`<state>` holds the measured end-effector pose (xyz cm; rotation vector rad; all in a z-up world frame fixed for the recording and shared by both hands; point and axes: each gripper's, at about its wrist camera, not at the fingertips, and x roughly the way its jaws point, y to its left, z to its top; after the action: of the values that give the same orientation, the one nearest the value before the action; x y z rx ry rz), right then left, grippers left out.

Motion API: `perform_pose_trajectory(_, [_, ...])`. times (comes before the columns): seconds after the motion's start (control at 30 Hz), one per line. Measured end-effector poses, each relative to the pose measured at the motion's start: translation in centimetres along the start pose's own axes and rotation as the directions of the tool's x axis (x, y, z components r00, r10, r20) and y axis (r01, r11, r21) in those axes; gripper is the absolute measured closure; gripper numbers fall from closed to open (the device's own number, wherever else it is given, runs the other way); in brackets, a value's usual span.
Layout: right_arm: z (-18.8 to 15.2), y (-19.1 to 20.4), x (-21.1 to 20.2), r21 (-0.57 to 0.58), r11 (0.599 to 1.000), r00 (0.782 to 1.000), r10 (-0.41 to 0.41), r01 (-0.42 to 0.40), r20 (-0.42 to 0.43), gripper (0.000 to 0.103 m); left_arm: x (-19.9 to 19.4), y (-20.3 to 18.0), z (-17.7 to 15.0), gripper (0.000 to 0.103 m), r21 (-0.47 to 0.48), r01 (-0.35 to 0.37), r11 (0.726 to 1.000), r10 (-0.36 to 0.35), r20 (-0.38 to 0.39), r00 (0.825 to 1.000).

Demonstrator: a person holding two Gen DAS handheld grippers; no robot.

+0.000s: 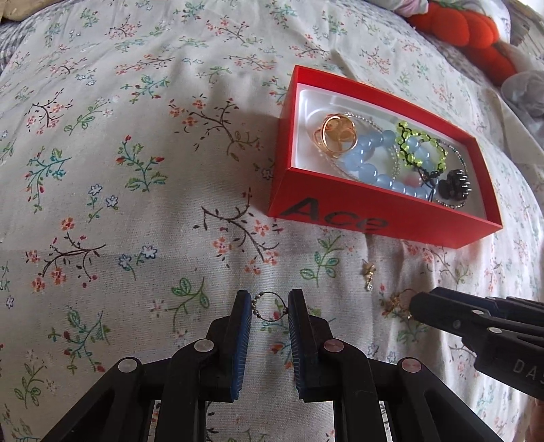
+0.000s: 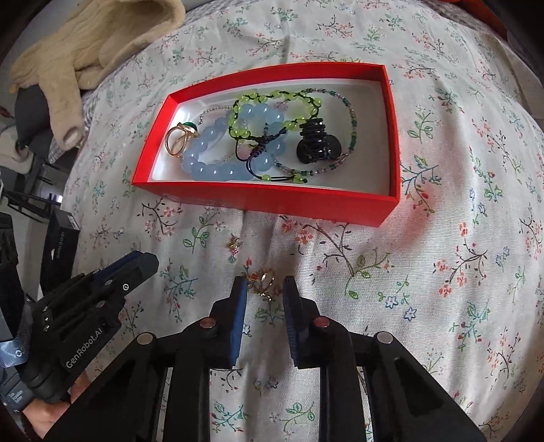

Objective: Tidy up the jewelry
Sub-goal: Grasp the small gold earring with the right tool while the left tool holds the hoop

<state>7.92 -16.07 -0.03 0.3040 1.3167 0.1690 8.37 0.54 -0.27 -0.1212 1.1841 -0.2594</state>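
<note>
A red box [image 1: 374, 221] [image 2: 272, 200] lies open on the floral sheet. It holds a blue bead bracelet [image 2: 217, 149], a green bead bracelet [image 2: 272, 102], gold rings [image 2: 178, 137] and a black hair claw [image 2: 314, 142]. In the left wrist view my left gripper [image 1: 269, 304] is shut on a thin beaded hoop [image 1: 268, 307], below and left of the box. In the right wrist view it enters from the left [image 2: 146, 261]. My right gripper [image 2: 265, 289] [image 1: 413, 304] pinches a gold earring [image 2: 263, 282] that rests on the sheet. A second small gold earring [image 1: 369, 275] [image 2: 234, 244] lies loose between the grippers and the box.
An orange plush pumpkin [image 1: 469, 27] sits beyond the box at the bed's far side. A cream knit garment [image 2: 85, 44] hangs over the bed's far left edge. Dark boxes [image 2: 61, 238] stand beside the bed on the left. A hand [image 2: 44, 418] holds the left gripper.
</note>
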Motion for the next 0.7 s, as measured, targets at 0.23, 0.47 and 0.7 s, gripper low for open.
perform_pose_trajectory(0.23, [0.2, -0.4, 1.2, 0.020, 1.000, 1.000, -0.011, 0.011, -0.016, 0.091, 0.0, 0.1, -0.3, 0.086, 0.005, -0.003, 1.000, 0.003, -0.008, 1.000])
perform_pose_trajectory(0.47, [0.0, -1.1, 0.3, 0.024, 1.000, 1.000, -0.007, 0.007, 0.007, 0.102, 0.1, 0.0, -0.1, 0.086, 0.009, -0.004, 1.000, 0.004, -0.006, 1.000])
perform_pose_trajectory(0.7, [-0.3, -1.7, -0.4, 0.030, 1.000, 1.000, 0.000, 0.000, 0.009, 0.099, 0.1, -0.2, -0.2, 0.086, 0.008, -0.004, 1.000, 0.004, -0.005, 1.000])
